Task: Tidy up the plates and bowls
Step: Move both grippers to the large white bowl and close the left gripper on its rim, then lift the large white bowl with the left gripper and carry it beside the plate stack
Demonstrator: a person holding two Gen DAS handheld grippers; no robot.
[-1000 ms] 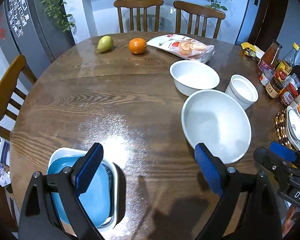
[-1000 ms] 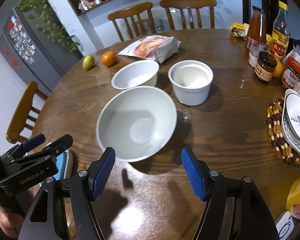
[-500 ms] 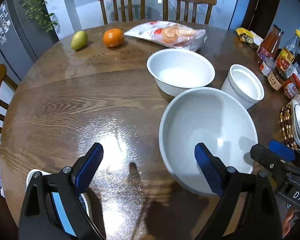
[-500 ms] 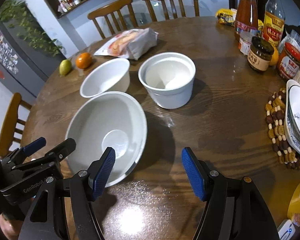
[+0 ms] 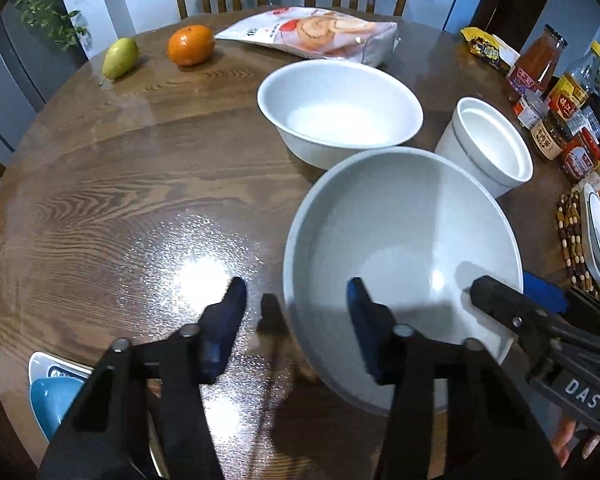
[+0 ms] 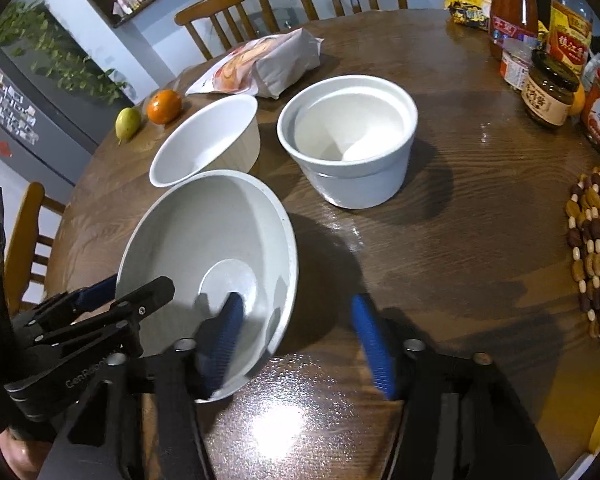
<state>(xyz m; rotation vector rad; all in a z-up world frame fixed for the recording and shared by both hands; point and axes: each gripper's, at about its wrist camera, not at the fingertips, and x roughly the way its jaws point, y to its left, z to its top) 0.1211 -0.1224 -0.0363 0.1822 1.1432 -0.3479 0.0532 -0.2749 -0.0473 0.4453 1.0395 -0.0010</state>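
A large pale grey bowl sits on the round wooden table. My left gripper straddles its left rim, one finger outside and one inside. The jaws are closing and gaps still show on both sides of the rim. My right gripper straddles the right rim in the same way, also closing without touching it. Each gripper shows in the other's view: the right gripper and the left gripper. Behind stand a medium white bowl and a deep white pot.
A blue dish in a white square plate lies at the near left edge. A pear, an orange and a snack bag lie at the back. Jars and bottles and a beaded trivet line the right side.
Both grippers came down and forward onto the large bowl, each now astride a rim. Their jaws have narrowed. The blue dish slid toward the left wrist view's lower left corner.
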